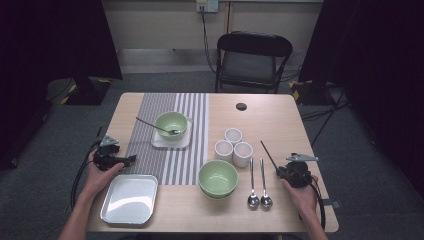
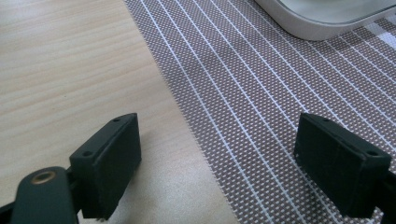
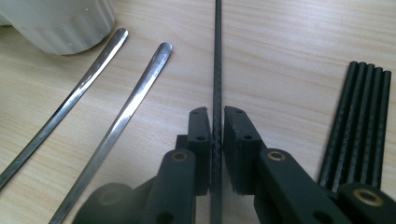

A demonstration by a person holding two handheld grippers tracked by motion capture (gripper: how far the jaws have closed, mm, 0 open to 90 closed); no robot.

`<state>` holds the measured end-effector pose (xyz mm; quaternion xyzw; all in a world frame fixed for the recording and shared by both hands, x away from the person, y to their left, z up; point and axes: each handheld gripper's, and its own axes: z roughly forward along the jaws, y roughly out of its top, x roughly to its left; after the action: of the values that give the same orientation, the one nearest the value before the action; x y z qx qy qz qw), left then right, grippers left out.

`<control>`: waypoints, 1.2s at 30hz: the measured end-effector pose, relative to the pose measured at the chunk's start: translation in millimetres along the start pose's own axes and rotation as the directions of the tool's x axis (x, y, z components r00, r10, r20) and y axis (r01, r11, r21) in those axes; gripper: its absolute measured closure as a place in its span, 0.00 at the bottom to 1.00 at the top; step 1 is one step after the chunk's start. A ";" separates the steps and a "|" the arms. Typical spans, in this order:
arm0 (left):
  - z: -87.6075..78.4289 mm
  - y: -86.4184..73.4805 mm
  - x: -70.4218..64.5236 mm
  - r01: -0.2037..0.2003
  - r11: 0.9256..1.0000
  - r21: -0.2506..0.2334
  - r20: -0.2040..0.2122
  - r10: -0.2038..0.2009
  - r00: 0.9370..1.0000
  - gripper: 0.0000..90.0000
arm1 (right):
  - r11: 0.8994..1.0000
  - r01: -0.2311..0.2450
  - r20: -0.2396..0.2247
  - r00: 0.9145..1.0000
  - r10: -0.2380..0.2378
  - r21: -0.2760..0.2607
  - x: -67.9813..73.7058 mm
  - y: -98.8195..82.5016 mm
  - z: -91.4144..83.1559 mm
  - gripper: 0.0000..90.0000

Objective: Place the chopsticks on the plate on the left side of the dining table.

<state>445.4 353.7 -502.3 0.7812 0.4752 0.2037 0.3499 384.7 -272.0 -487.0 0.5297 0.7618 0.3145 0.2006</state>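
Two grippers sit low over the tabletop (image 1: pixel 280 107) in the high view. The left gripper (image 1: pixel 131 159) rests at the left edge of the striped mat (image 1: pixel 172 160), just above the metal tray (image 1: pixel 130 199) at the near-left corner. The right gripper (image 1: pixel 278 172) is near the right edge of the tabletop and holds a thin black stick (image 1: pixel 269 156) that slants up and away toward the three white cups (image 1: pixel 233 146). Between this gripper and the green bowl (image 1: pixel 218 177) lie two spoons (image 1: pixel 259 187), side by side; bare wood stays open beyond the cups.

From the left gripper view, the jaws stand wide apart with nothing between them. One is over bare wood, the other over the mat (image 2: pixel 261 93), whose frayed edge runs between them. A white rim (image 2: pixel 322 21) shows at the top, probably the tray.

From the right gripper view, the jaws are drawn narrow onto the stick (image 3: pixel 217 70), which runs straight up between them. The two spoon handles (image 3: pixel 135 102) lie to its left, apart from it, with a ribbed white cup (image 3: pixel 60 23) beyond. A bundle of black sticks (image 3: pixel 362 126) lies at the right.
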 end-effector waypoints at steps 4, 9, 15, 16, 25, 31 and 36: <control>0.0 0.0 0.0 0.000 1.000 0.000 -0.001 0.000 1.000 0.16 | 1.000 0.004 0.005 1.000 -0.004 -0.013 0.0 0.0 1.6 0.93; 0.0 0.0 0.1 0.000 1.000 0.000 0.000 0.000 1.000 0.16 | 1.000 0.002 0.012 1.000 -0.002 -0.011 1.0 2.2 3.3 0.96; 0.0 0.0 0.0 0.000 1.000 0.000 0.000 0.000 1.000 0.16 | 1.000 -0.008 -0.004 1.000 0.008 -0.005 0.7 2.2 1.7 0.96; 0.0 0.0 0.0 0.000 1.000 0.000 0.000 0.000 1.000 0.16 | 1.000 -0.012 -0.002 1.000 0.012 -0.010 1.4 2.7 0.4 0.96; 0.0 0.0 0.0 0.000 1.000 0.000 0.000 0.000 1.000 0.16 | 0.998 -0.012 -0.019 1.000 0.010 -0.057 5.5 2.5 -13.5 0.96; -0.6 1.4 -1.0 0.038 0.999 -0.002 -0.031 -0.038 0.999 0.22 | 0.998 -0.014 -0.024 1.000 0.012 -0.061 6.2 3.2 -14.7 0.96; -0.8 2.7 -1.4 0.039 0.999 0.010 -0.035 -0.039 0.999 0.22 | 0.998 -0.007 -0.031 0.999 0.005 -0.070 6.3 5.4 -16.5 0.96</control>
<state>445.9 352.0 -499.7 0.7700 0.4974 0.2076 0.3414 375.5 -269.3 -471.2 0.5196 0.7518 0.3497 0.2062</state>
